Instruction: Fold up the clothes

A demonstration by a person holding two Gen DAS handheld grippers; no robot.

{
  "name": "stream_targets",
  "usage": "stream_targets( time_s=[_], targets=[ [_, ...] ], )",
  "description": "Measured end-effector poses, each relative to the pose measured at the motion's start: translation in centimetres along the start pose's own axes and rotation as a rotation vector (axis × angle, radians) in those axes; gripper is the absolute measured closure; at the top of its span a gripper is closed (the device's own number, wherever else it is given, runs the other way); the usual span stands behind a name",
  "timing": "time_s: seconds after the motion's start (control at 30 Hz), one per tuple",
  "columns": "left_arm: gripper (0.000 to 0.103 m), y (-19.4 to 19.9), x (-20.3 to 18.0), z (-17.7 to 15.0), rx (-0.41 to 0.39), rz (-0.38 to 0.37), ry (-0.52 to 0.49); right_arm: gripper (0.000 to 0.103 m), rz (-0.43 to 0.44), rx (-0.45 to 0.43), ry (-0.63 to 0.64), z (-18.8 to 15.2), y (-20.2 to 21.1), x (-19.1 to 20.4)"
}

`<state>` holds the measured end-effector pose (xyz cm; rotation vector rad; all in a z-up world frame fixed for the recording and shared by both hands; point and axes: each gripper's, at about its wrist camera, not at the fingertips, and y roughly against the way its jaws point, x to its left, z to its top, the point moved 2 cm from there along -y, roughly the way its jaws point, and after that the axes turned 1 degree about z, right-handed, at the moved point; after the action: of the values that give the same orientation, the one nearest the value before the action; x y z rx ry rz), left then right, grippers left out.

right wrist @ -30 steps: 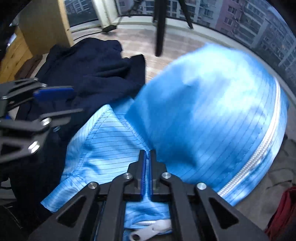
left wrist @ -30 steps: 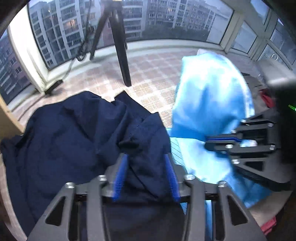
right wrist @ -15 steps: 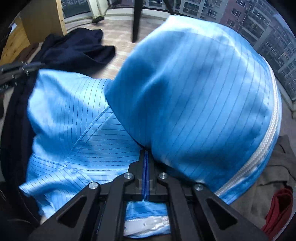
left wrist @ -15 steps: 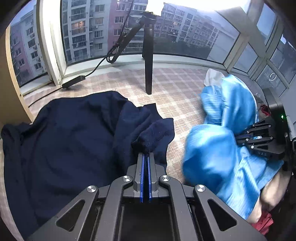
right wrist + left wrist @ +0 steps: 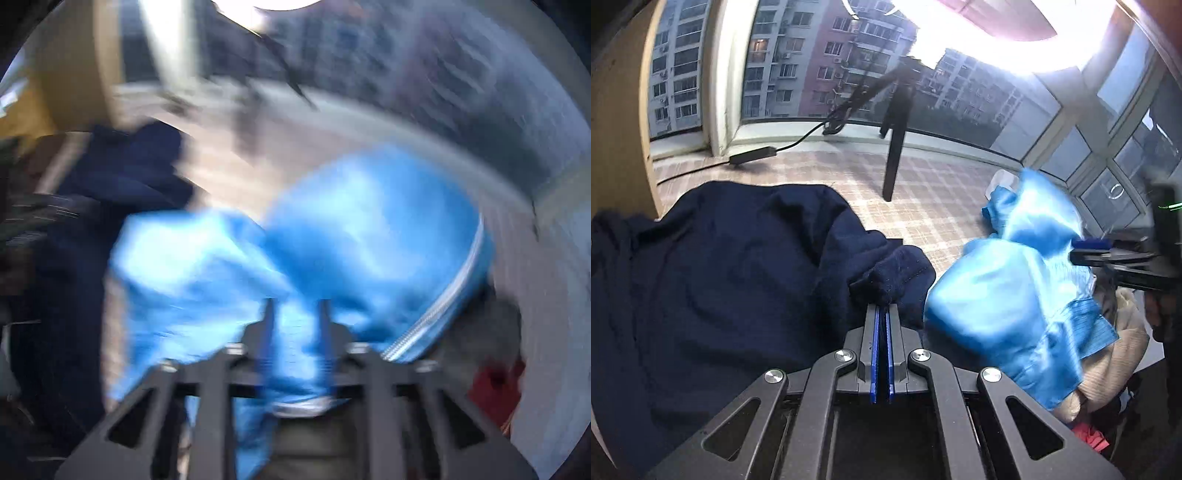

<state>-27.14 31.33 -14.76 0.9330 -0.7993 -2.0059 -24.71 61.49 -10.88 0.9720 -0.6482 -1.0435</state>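
While the left tongs [image 5: 882, 314] pinch a fold of the navy garment [image 5: 731, 273], probably to lift it, nothing lies folded. Right tongs [image 5: 295, 314] stand parted around the blue zip jacket [image 5: 369, 236]; blur hides any contact.

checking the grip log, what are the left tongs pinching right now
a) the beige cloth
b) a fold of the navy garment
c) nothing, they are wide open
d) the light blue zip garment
b: in the left wrist view the left tongs are closed with a bunched fold of the navy garment between their blue pads; the light blue garment lies off to the right.
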Motion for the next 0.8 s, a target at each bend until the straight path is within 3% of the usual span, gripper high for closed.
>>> stream_targets(
  time_s=[0.03, 0.13, 0.17, 0.3, 0.43, 0.6, 0.67, 0.7, 0.73, 0.8],
  targets=[
    [0.1, 0.0, 0.1, -0.1, 0.0, -0.001, 0.006, 0.046, 0.033, -0.024, 0.06, 1.0, 0.0, 1.8],
    [0.1, 0.0, 0.2, -0.3, -0.007, -0.001, 0.011, 0.046, 0.093, 0.008, 0.211, 3.7, -3.7, 6.2],
    [0.1, 0.1, 0.0, -0.4, -0.011, -0.001, 0.008, 0.046, 0.126, 0.032, 0.175, 4.3, -5.3, 6.3],
    [0.1, 0.3, -0.4, -0.7, -0.03, 0.007, -0.013, 0.046, 0.358, 0.13, -0.203, 6.2, -11.0, 3.5],
    [0.1, 0.3, -0.8, -0.9, -0.044, 0.017, -0.037, 0.046, 0.298, 0.113, -0.341, 6.6, -13.5, 2.1],
    [0.1, -0.3, -0.6, -1.3, -0.029, 0.013, -0.04, 0.048, 0.229, 0.063, -0.342, 6.6, -14.5, 2.1],
    [0.1, -0.6, -0.6, -1.4, -0.026, 0.009, -0.038, 0.058, 0.226, 0.031, -0.341, 6.6, -14.3, 1.9],
    [0.1, -0.7, -0.6, -1.4, -0.022, 0.008, -0.041, 0.074, 0.225, 0.015, -0.34, 6.6, -14.2, 1.8],
    [0.1, -0.9, -0.7, -1.5, -0.019, 0.006, -0.044, 0.101, 0.223, -0.001, -0.339, 6.6, -14.2, 1.7],
    [0.1, -1.1, -0.8, -1.5, -0.017, -0.002, -0.043, 0.1, 0.22, -0.034, -0.338, 6.6, -14.0, 1.5]
  ],
)
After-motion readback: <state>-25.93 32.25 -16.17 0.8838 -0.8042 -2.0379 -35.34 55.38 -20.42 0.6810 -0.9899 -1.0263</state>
